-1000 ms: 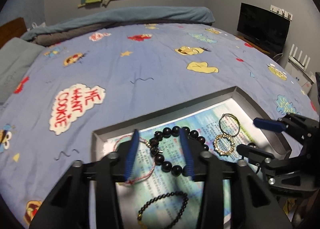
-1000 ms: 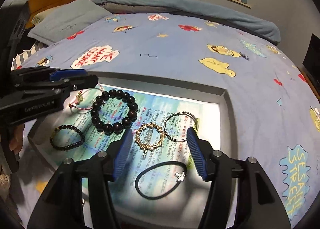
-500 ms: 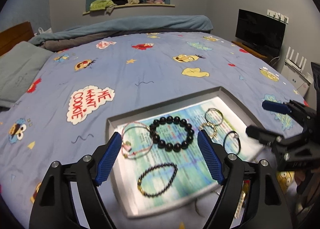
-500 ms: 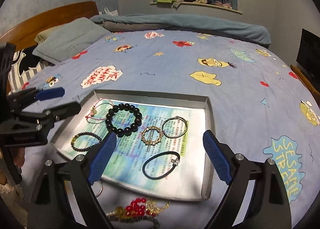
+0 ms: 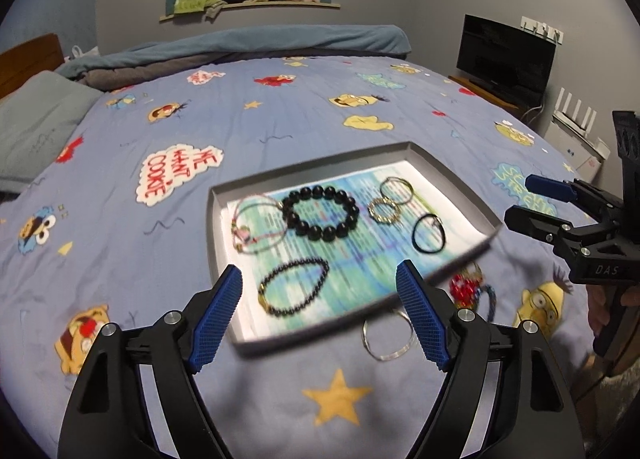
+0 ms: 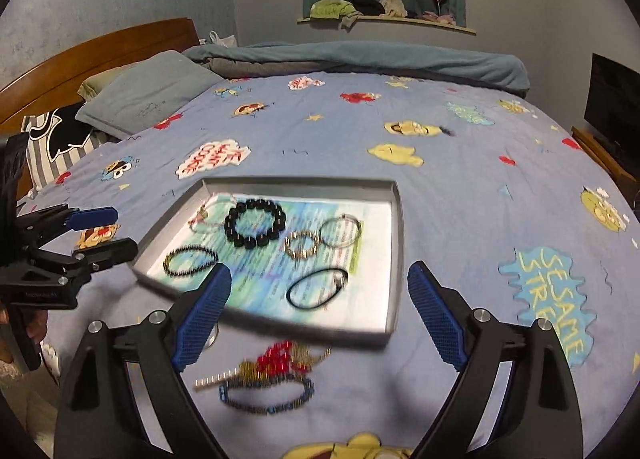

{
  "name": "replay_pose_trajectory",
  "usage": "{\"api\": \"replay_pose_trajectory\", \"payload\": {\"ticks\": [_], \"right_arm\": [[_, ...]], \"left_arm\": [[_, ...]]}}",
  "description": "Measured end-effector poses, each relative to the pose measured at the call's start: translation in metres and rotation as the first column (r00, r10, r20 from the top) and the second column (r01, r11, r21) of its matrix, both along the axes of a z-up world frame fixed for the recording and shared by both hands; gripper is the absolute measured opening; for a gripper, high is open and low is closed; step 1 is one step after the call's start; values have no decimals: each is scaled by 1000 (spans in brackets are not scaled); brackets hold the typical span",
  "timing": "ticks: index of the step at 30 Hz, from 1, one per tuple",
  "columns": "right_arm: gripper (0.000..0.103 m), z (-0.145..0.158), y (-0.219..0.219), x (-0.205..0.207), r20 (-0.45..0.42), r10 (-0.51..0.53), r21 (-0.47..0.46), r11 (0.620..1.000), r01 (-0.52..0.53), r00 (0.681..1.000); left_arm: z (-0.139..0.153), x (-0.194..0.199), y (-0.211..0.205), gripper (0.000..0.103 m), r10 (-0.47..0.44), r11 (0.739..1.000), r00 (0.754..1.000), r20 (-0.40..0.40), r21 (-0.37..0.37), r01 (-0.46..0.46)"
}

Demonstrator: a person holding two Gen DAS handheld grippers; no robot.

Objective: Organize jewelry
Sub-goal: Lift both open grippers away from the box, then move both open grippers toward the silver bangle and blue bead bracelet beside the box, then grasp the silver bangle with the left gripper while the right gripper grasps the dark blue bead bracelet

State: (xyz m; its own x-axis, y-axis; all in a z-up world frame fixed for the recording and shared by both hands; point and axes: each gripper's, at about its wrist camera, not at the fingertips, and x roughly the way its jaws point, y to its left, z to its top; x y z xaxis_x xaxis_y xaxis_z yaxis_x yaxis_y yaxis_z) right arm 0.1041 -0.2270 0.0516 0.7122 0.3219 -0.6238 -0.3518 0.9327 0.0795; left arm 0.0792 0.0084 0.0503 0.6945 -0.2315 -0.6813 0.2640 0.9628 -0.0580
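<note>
On the bedspread, six bracelets lie in the grey tray point(image 6: 394, 255); tangled pile point(image 6: 276, 373) waits just outside. Left gripper point(image 5: 320, 315) and right gripper point(image 6: 320, 317) spread, empty. Risk: snagging several tangled pieces together.

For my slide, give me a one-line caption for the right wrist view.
Open right gripper above a grey tray of six bracelets, more jewelry loose on the bedspread.

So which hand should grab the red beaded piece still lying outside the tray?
Probably the right. The red beaded piece lies just ahead, between the open right tongs. From the left tongs it sits off to the side, beyond the tray corner.
</note>
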Motion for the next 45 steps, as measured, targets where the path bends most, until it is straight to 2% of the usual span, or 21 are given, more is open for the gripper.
{"api": "replay_pose_trajectory", "payload": {"ticks": [7,14,21,29,32,35,42,45], "right_arm": [[89,-16,-9,-20,-13,-6,-16,1000,5,1000],[89,-43,-15,-26,-52,-38,-24,999,37,998],[89,-60,-13,-31,-57,-22,-51,999,19,998],[87,-72,-4,-35,-64,34,-107,993,-41,997],[79,-77,-5,-32,-80,38,-112,993,-46,996],[75,-79,-9,-30,-94,39,-91,995,-48,995],[62,-80,-11,-33,-106,63,-73,995,-71,992],[52,-80,-8,-34,-115,83,-71,993,-91,990]], "left_arm": [[-13,-22,-8,80,-16,1000,1000,1,15,16],[-40,-23,-16,80,-12,999,999,-39,43,14],[-59,-24,-16,80,-22,1000,998,-66,-3,22],[-79,-22,-37,80,-84,996,992,-94,24,87],[-82,-20,-41,79,-87,996,993,-84,28,89],[-84,-17,-40,74,-75,997,994,-78,25,77],[-84,-18,-45,68,-91,995,994,-65,21,93],[-85,-19,-50,64,-104,994,993,-58,26,106]]}}
